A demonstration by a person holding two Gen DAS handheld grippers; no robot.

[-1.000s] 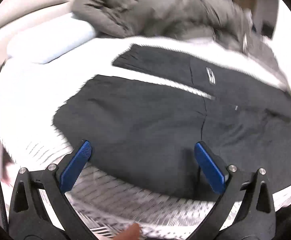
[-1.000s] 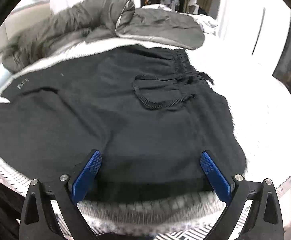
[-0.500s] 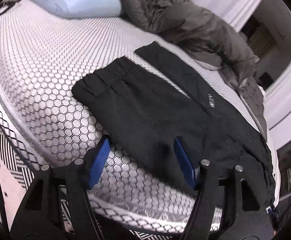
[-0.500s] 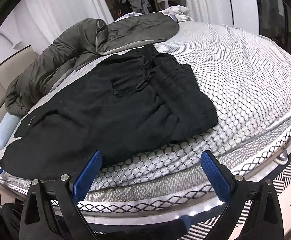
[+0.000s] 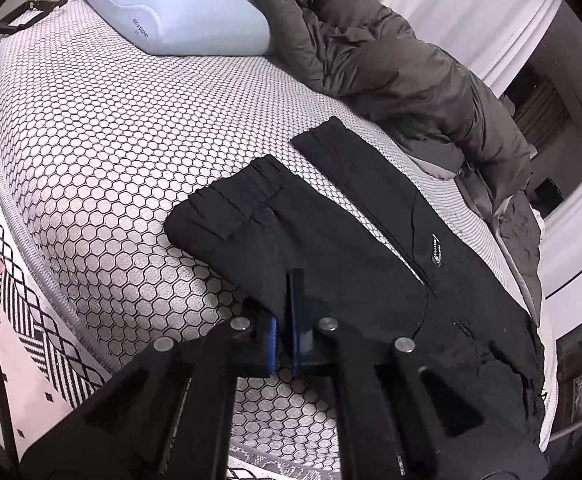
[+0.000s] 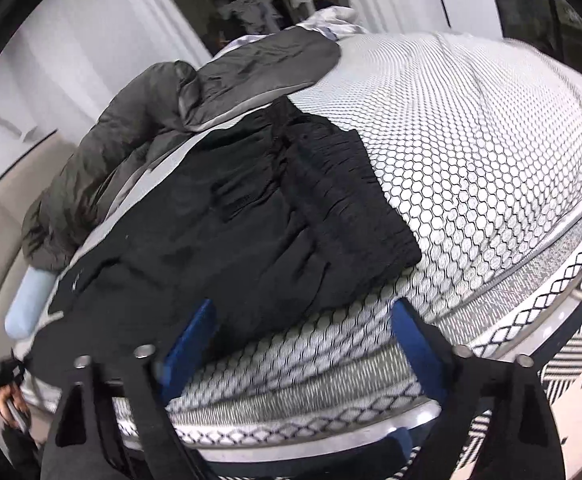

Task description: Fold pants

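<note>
Two legs of black pants [image 5: 331, 248] lying spread on bed [image 5: 103, 152]; soft, light, likely sagging when lifted; left tool [image 5: 285, 316] pinching near leg edge; right tool [image 6: 303, 344] gaping wide, holding nothing; gripping waistband next.

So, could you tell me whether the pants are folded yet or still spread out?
Spread out. The black pants lie flat on the mattress, both legs apart with sheet showing between; the left tool is shut on one leg's edge.
</note>
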